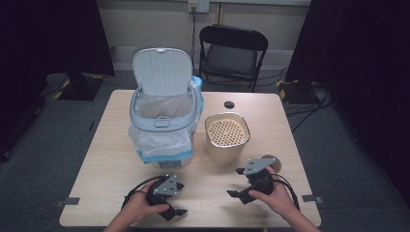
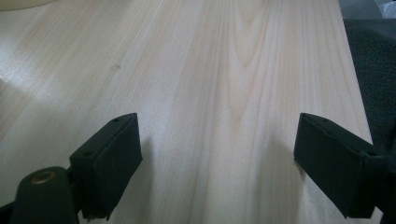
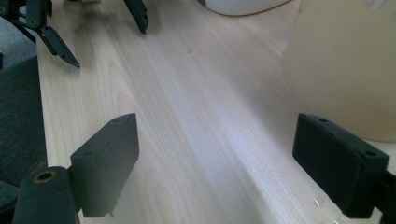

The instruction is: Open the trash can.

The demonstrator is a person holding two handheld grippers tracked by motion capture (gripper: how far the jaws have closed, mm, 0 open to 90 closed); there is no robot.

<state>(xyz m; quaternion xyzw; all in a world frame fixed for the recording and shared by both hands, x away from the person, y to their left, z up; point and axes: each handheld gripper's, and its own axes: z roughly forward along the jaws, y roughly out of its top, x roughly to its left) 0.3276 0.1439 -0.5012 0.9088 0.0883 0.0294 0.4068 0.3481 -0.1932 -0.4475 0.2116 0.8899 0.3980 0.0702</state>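
Both claws stand open and empty over the light wooden table (image 1: 111,159). The round beige perforated-top canister (image 1: 226,137) sits just beyond the right claw (image 1: 240,182), well apart from the left claw (image 1: 178,198).

Dim surroundings, soft glare, mild blur

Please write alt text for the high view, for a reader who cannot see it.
A person holds the left gripper and right gripper, both open and empty, over a wooden table. Behind them stand a white bin with raised lid and a beige perforated-top container.
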